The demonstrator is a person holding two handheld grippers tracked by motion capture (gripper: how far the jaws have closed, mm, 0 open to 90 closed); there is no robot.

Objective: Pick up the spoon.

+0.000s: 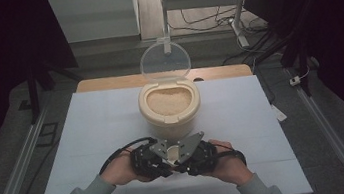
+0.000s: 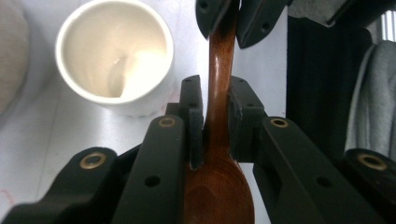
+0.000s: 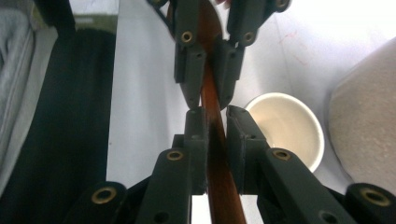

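High view: both grippers meet before the beige rice container (image 1: 170,108); left gripper (image 2: 215,112) view: jaws clamped on polished brown wooden spoon (image 2: 218,140) neck; right gripper (image 3: 215,135) view: closed on handle beside white cup (image 3: 292,128); stiff, light, slick; grip mid-handle.

A glossy reddish-brown wooden spoon (image 2: 218,93), a cream cup (image 2: 115,56), black jaws, a pale blue-white table (image 1: 242,113).

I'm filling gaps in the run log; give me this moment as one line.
left gripper: shut on wooden spoon near bowl | right gripper: on spoon handle | white cup: empty, beside | rice container: lid open
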